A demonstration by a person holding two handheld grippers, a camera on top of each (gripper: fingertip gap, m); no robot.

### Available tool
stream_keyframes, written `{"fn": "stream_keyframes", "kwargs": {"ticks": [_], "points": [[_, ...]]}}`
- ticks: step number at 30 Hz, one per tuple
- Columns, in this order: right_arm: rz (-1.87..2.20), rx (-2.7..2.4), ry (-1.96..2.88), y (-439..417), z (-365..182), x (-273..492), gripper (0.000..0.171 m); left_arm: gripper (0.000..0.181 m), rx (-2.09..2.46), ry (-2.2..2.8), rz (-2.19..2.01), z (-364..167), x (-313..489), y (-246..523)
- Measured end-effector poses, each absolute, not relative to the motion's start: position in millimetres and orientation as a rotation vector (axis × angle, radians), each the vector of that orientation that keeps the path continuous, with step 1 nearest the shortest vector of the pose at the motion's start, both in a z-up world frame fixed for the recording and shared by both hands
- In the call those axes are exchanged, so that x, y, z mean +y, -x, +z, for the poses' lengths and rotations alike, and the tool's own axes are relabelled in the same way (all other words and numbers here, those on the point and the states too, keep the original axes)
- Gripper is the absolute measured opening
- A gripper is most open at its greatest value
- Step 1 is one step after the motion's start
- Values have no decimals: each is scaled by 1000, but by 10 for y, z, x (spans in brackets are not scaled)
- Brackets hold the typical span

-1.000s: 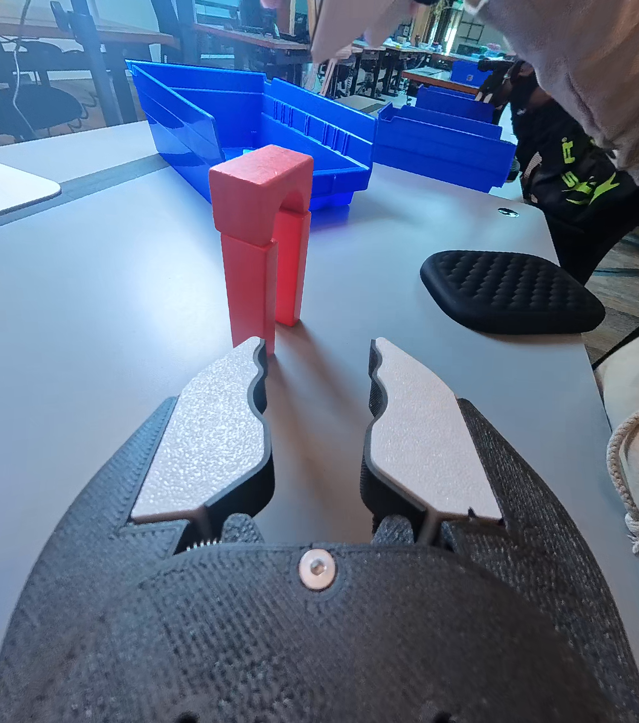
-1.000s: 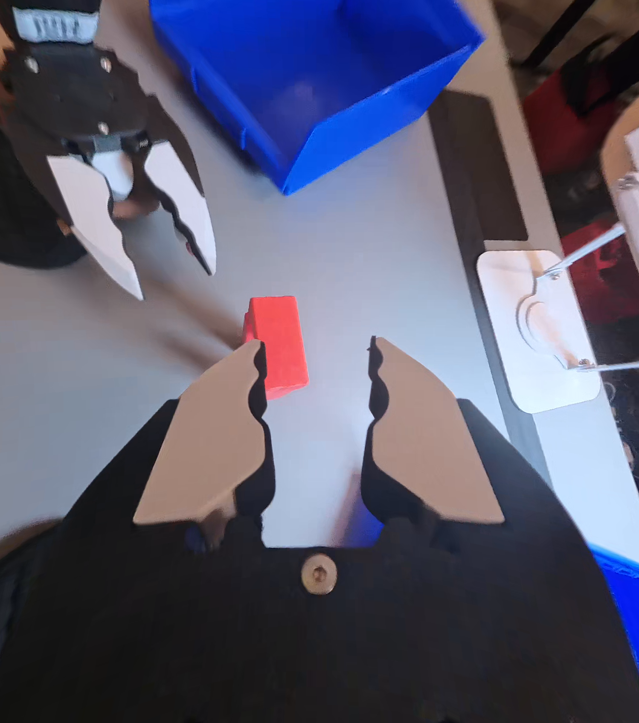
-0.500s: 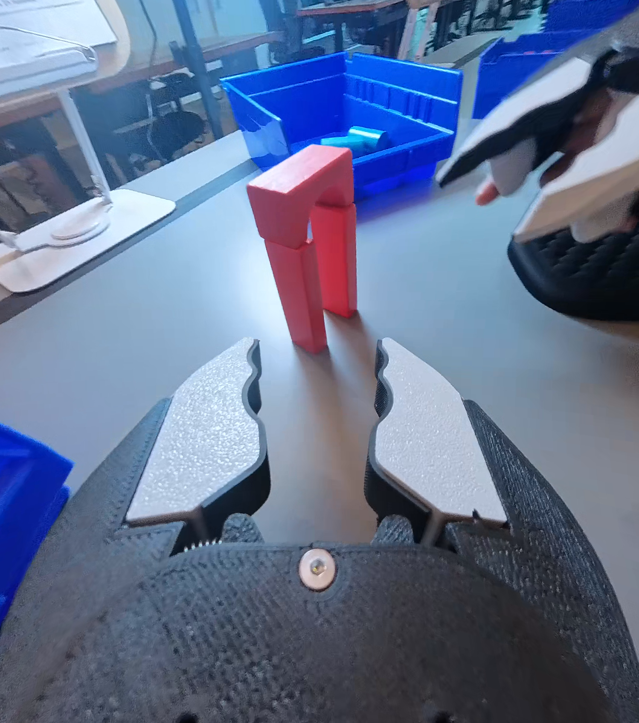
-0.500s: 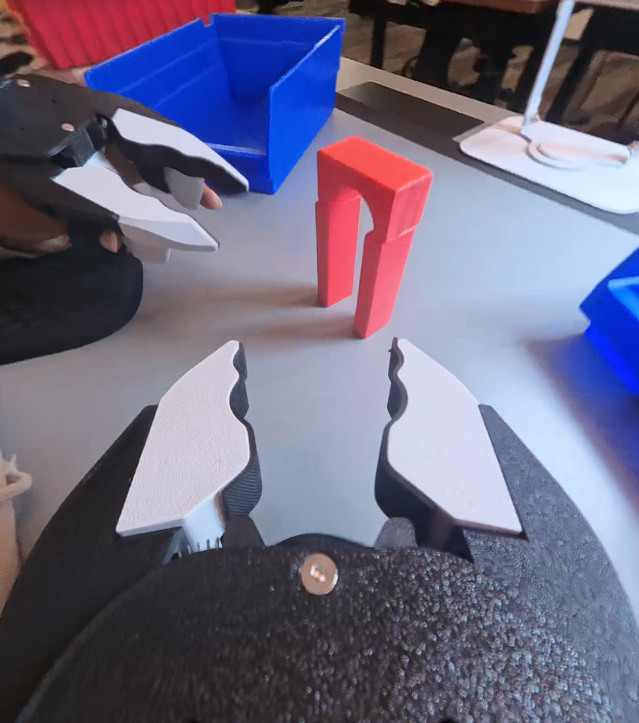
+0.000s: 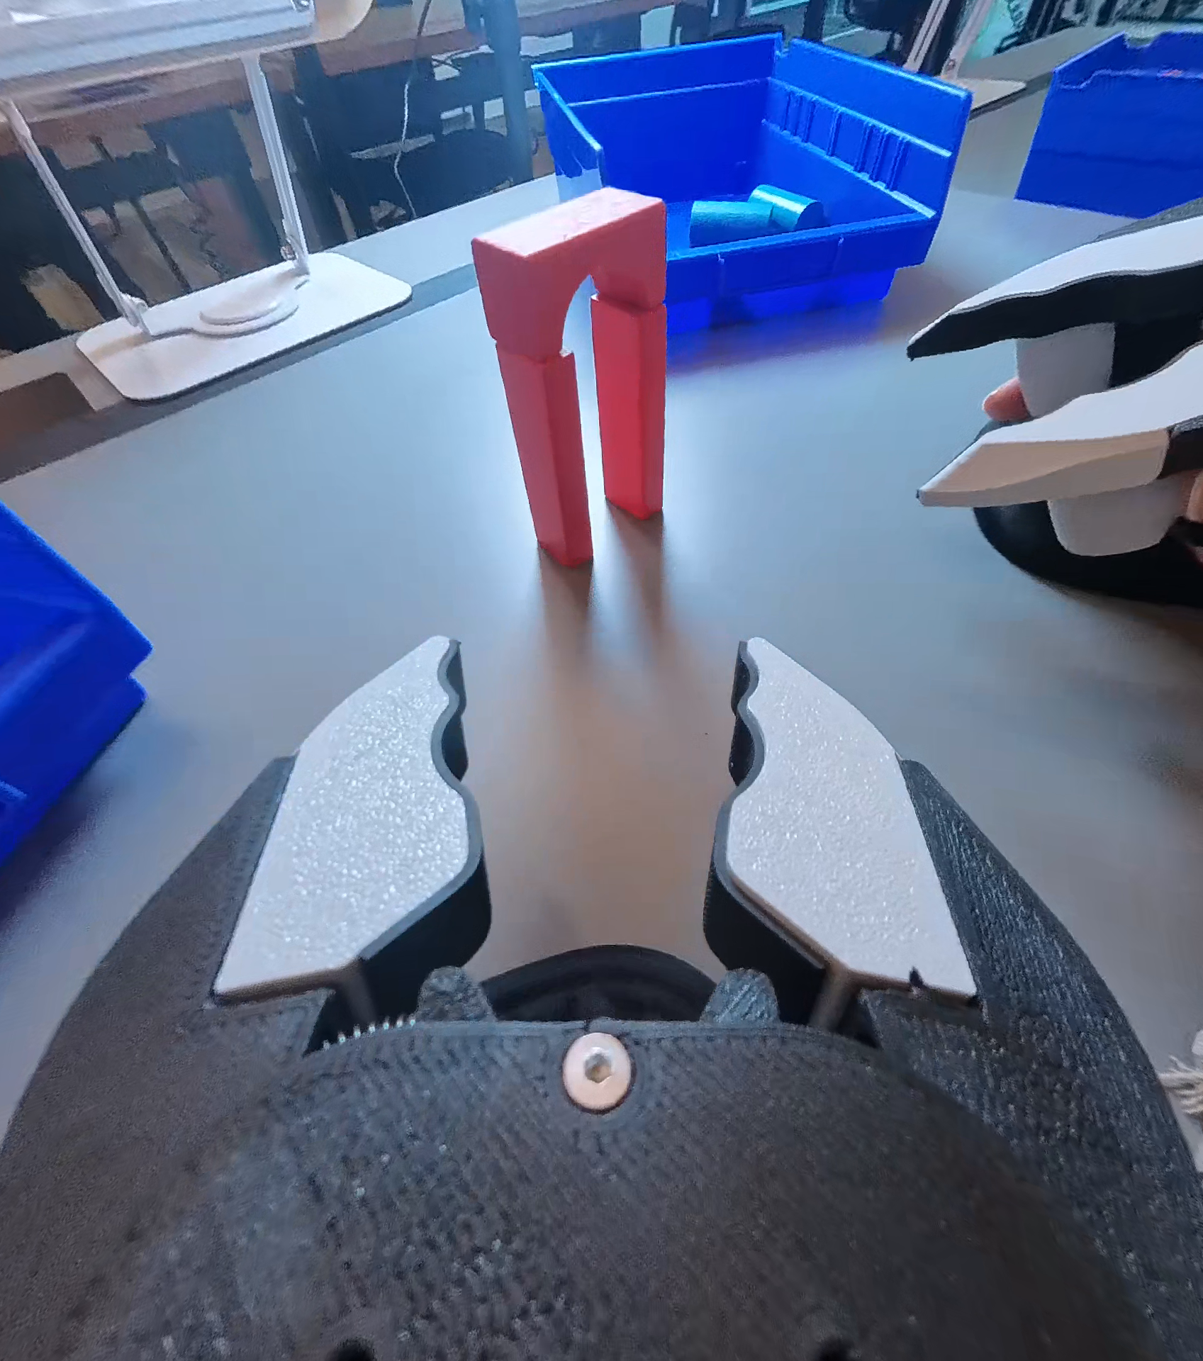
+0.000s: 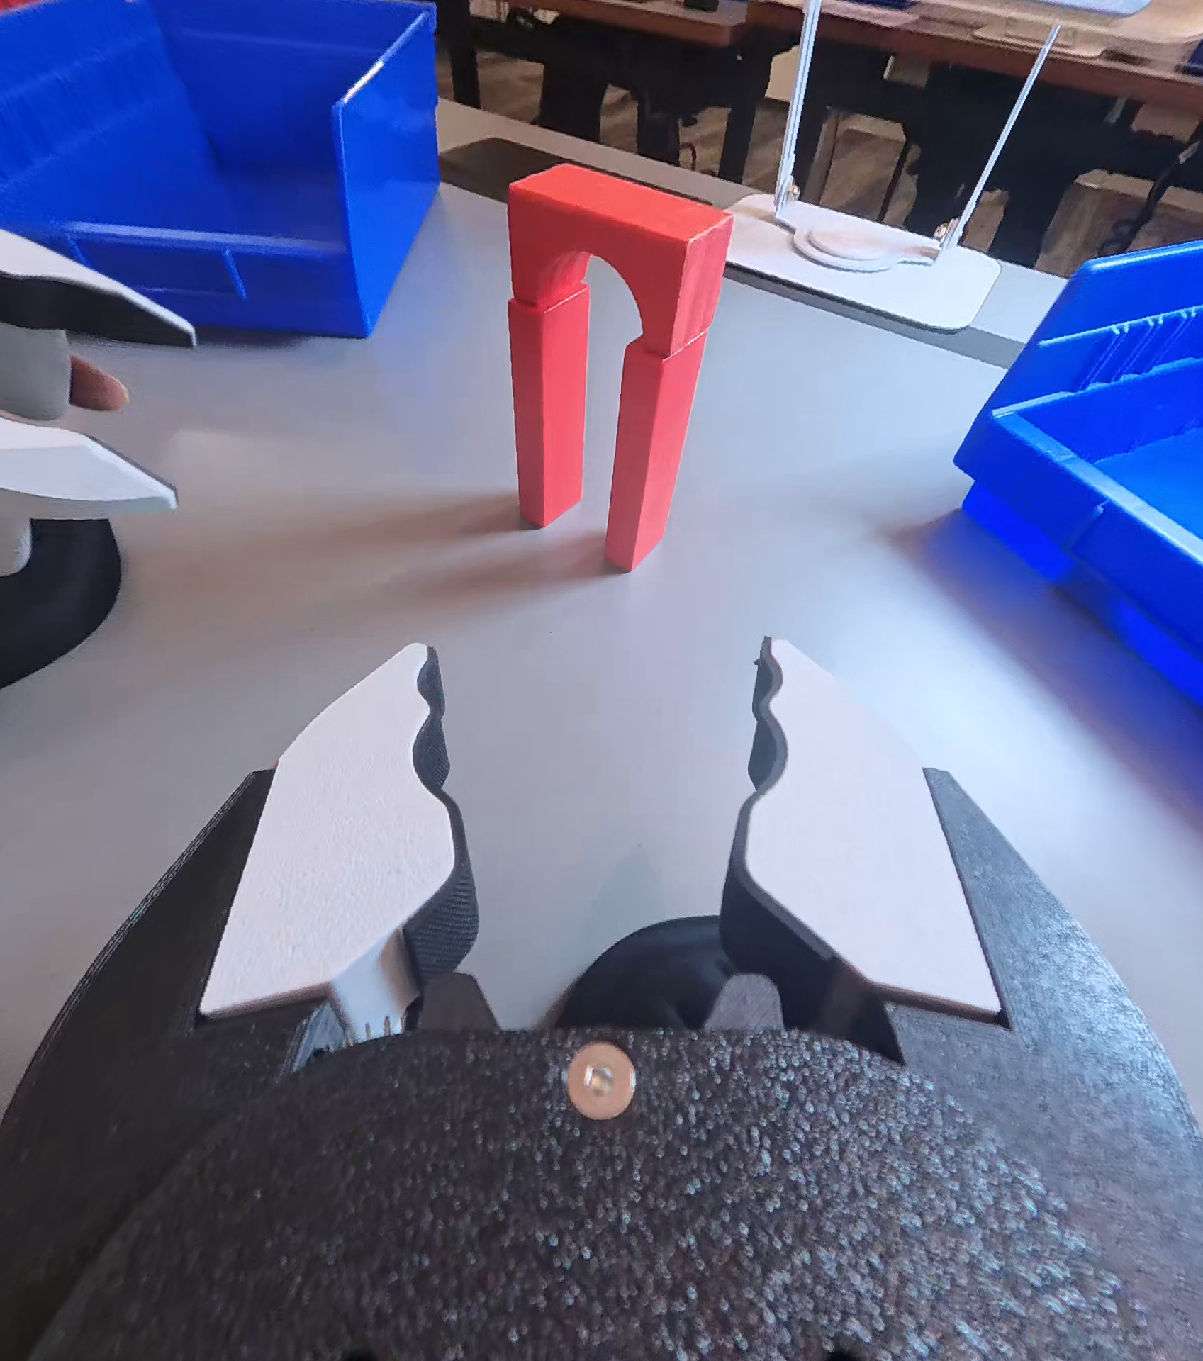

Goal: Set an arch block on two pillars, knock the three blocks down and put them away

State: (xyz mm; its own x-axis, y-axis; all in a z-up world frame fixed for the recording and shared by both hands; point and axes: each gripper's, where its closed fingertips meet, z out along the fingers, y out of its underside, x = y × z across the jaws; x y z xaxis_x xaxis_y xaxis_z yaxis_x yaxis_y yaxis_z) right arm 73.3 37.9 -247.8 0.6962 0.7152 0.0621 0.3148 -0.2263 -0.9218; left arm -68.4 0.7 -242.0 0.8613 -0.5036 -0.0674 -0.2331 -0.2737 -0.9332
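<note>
A workroom with other desks and chairs lies behind a grey surface [image 6: 767, 471]. On it sit blue bins: one [image 5: 753, 147] beyond the blocks in the left wrist view, holding blue cylinders [image 5: 753, 213]; a second [image 5: 1, 663] at that view's left edge; a third [image 5: 1158, 118] far right. A white stand [image 5: 237, 324] rests at the far edge, and a black pad [image 6: 1, 611] lies under the left gripper's side.

The arch [image 6: 613, 236] sits on two pillars [image 6: 650, 449], all red, upright in the middle of the surface, apart from both grippers. The arch's ends look slightly offset from the pillar tops, so the stack likely tips easily.

The build appears done; the knock-down seems to be the step in hand. The left gripper [image 5: 594, 648] and right gripper [image 6: 598, 648] face the stack from either side, each with jaws wide and empty. A sideways push high up, at the arch, should topple all three at once. Pushing away from the table edge and the stand should keep the blocks within reach. A light nudge is better than a swipe, lest the blocks skid under a bin. Afterwards each block probably needs gripping across its narrow faces.
</note>
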Motion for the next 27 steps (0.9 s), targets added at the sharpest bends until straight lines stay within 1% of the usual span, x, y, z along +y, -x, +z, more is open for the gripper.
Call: {"fn": "stream_keyframes", "kwargs": {"ticks": [5, 13, 16, 18, 21, 27], "points": [[449, -791, 1811, -755, -2466, 395, 80, 78, 568, 1885, -254, -2471, 81, 676], [484, -897, 1855, -658, -2564, 335, 83, 79, 571, 1895, -272, -2491, 96, 688], [528, -994, 1873, -560, -2609, 285, 88, 80, 590, 1903, -272, -2511, 103, 665], [536, -1059, 1868, -474, -2612, 283, 94, 80, 600, 1906, -275, -2520, 107, 650], [497, -1106, 1826, -355, -2531, 445, 99, 80, 605, 1910, -272, -2530, 111, 642], [375, -1150, 1764, -110, -2453, 1011, 107, 80, 614, 1870, -266, -2475, 72, 637]]}}
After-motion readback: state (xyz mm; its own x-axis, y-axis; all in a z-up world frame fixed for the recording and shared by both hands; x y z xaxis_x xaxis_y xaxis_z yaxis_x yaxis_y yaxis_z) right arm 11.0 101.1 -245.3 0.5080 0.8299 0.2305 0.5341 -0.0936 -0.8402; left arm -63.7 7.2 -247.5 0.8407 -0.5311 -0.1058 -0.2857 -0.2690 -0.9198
